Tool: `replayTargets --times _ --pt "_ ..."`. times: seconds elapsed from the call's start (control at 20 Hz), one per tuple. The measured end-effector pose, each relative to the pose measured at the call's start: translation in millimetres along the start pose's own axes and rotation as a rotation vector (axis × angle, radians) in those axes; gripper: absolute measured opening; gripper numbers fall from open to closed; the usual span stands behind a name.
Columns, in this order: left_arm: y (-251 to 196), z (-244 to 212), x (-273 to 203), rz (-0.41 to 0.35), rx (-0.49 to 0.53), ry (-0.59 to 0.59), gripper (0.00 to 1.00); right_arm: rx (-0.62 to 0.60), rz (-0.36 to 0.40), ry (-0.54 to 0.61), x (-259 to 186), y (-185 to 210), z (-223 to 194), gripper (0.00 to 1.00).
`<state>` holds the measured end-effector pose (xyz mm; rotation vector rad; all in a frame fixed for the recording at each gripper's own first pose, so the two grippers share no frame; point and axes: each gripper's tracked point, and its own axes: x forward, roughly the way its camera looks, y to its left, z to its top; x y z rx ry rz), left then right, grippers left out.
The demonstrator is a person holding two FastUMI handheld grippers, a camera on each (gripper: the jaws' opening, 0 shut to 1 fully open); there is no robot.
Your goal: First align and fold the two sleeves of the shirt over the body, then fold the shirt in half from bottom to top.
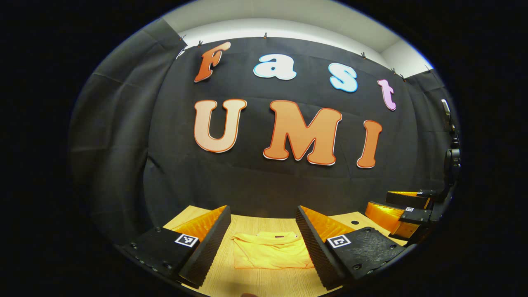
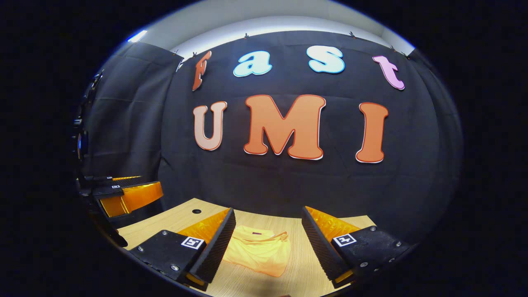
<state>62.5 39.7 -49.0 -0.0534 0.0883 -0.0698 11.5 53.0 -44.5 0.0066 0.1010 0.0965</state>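
Note:
A yellow shirt point(image 1: 270, 251) lies folded into a compact rectangle on the wooden table point(image 1: 255, 282), collar toward the wall. My left gripper point(image 1: 264, 231) hovers open above and in front of it, nothing between its fingers. In the right gripper view the same shirt point(image 2: 260, 249) lies between the fingers of my right gripper point(image 2: 268, 231), which is also open and raised off the cloth. The right gripper point(image 1: 406, 208) appears at the right edge of the left gripper view, and the left gripper point(image 2: 123, 194) at the left edge of the right gripper view.
The wooden table point(image 2: 173, 220) ends at the black cloth wall behind the shirt. A small round hole point(image 2: 196, 211) sits in the table top near its back left; the same hole point(image 1: 355, 222) is at the back right in the left gripper view.

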Motion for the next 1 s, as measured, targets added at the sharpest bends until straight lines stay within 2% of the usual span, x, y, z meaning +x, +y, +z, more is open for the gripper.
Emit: replayTargets --times 0.1,0.15,0.35,0.6,0.8,0.9,0.95,1.0 --pt "5.7 1.2 -16.8 0.055 0.038 -0.005 0.97 -0.023 0.003 -0.023 -14.2 3.3 3.1 0.98" --pt "2.0 4.7 -21.4 0.058 0.039 -0.016 0.98 -0.032 0.014 -0.035 -20.9 7.3 3.9 0.98" --pt "-1.0 8.5 -42.4 0.042 0.052 -0.036 0.95 -0.068 0.023 -0.044 -42.2 8.8 1.9 0.98" --pt "-14.9 9.7 -59.2 0.018 0.090 -0.052 0.98 -0.047 0.012 -0.041 -58.0 5.7 0.3 0.99" --pt "-24.7 10.3 -68.8 -0.005 0.106 -0.054 0.95 -0.051 -0.011 -0.040 -65.3 0.5 2.4 0.99" --pt "-25.8 8.1 -75.1 -0.009 0.112 -0.052 0.98 -0.039 -0.007 -0.037 -68.6 3.4 2.5 0.99" --pt "-26.6 5.3 -77.0 -0.009 0.115 -0.048 0.98 -0.036 -0.005 -0.033 -67.7 3.4 0.4 0.94" --pt "-25.5 3.9 -78.5 -0.008 0.120 -0.042 0.97 -0.037 -0.002 -0.029 -68.4 4.3 -0.1 0.94"
